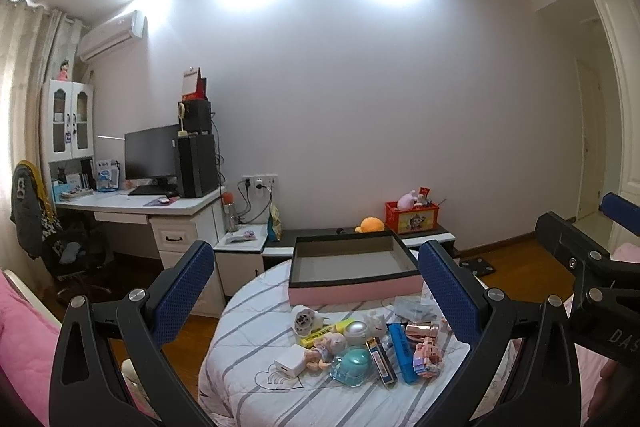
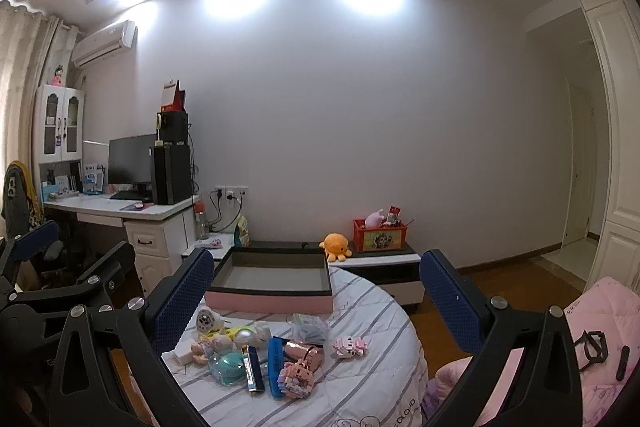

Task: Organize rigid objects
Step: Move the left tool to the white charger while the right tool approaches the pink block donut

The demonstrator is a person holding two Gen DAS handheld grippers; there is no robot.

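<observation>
Holding both grippers above the table (image 1: 248, 367), I am seeing nothing done yet. Left gripper (image 1: 316, 291) and right gripper (image 2: 316, 297) are spread wide, gripping nothing. Nearest, the pile (image 1: 360, 351) of small items is lying loose on the striped cloth. Beyond it the box (image 1: 352, 291) is sitting empty. Everything is waiting to go in.

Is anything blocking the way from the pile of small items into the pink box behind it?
Nothing visible does. The pink box sits open-topped and empty just behind the pile on the striped table; only its low front wall has to be cleared. Both grippers hang open above the items.
</observation>
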